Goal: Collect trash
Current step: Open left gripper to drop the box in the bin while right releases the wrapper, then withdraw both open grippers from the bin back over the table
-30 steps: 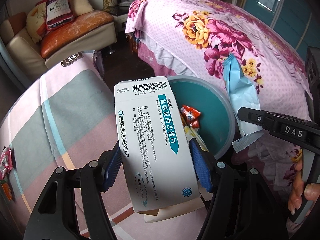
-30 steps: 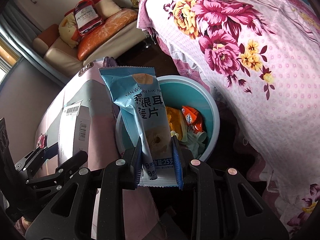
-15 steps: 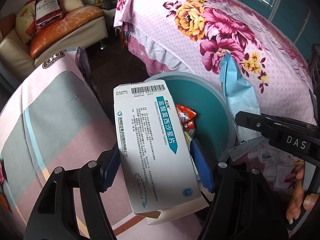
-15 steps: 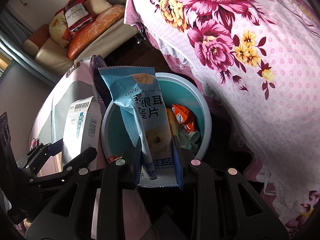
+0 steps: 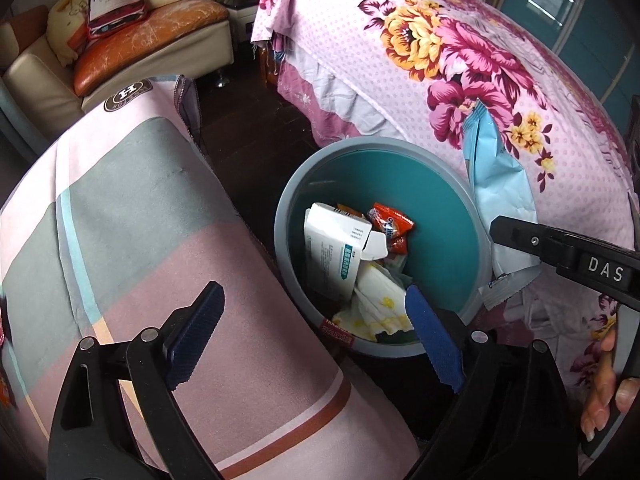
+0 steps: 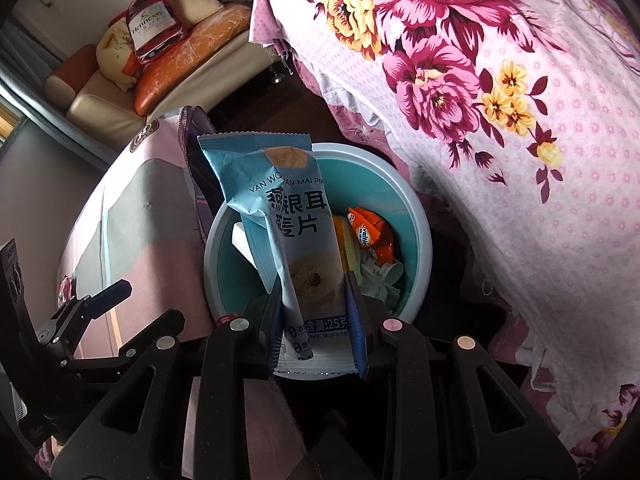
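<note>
A round teal trash bin [image 5: 440, 208] stands on the dark floor between a table and a bed; it also shows in the right wrist view [image 6: 420, 240]. A white medicine box [image 5: 336, 252] lies inside it among an orange wrapper [image 5: 390, 222] and crumpled paper. My left gripper [image 5: 316, 332] is open and empty, just above the bin's near rim. My right gripper [image 6: 314, 312] is shut on a light blue snack packet [image 6: 288, 216], held upright over the bin. The packet [image 5: 494, 172] and right gripper also show at the right of the left wrist view.
A table with a pink and grey striped cloth [image 5: 120, 220] lies left of the bin. A bed with a floral pink cover [image 5: 460, 60] is on the right. A sofa with cushions [image 5: 140, 40] stands at the back. A small wrapper [image 6: 64, 286] lies on the table.
My left gripper has opened and let go of the white medicine box, which has fallen into the bin. My right gripper still holds the blue packet over the bin.
</note>
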